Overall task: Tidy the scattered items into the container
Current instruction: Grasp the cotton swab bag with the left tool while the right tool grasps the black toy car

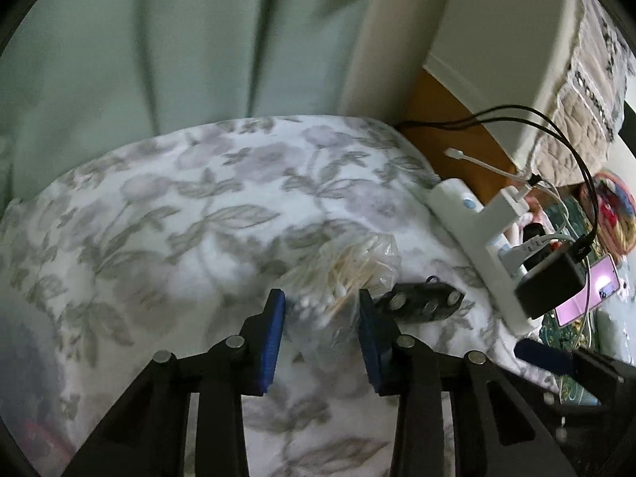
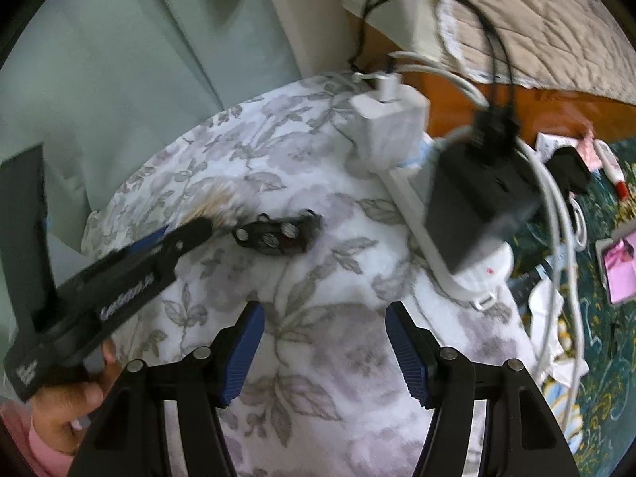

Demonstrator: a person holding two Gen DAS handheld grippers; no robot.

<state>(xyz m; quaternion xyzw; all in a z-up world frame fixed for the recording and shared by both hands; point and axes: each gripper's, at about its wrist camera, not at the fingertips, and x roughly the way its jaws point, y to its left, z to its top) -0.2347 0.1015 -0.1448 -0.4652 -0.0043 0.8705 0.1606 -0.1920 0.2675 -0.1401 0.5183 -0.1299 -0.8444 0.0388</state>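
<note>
L gripper [image 1: 322, 306]: my jaws stand apart, one blue pad on each side of the clear bag of cotton swabs [image 1: 349, 266]. Bag lies on the floral blanket [image 1: 190, 214], its near end between my fingertips; whether the pads [image 1: 274, 334] actually touch the plastic, cannot tell, image is blurred there. No grasp visible.

Just to the right of my L gripper's right finger, touching or nearly touching the bag: a small black part w/ round metal discs [image 1: 417, 302], lying flat on the blanket.

R gripper [image 2: 324, 318]: jaws wide apart, nothing between them, only blanket below. Black part w/ discs [image 2: 278, 234] lies ahead and slightly left of it, well clear of the pads.

From the R wrist view, my L gripper enters from the left, tip at the swab bag [image 2: 222, 198], held by my hand [image 2: 67, 401] w/ a pink sleeve [image 2: 24, 433].

Ahead-right of both grippers, at blanket edge: white power strip [image 2: 401, 194] w/ a white adapter [image 2: 389, 127] and a black adapter [image 2: 473, 202] plugged in, black and white cables [image 2: 552, 206] running off it. Further right, past the strip: a phone w/ lit pink screen [image 2: 620, 270].

No container identifiable in either view
</note>
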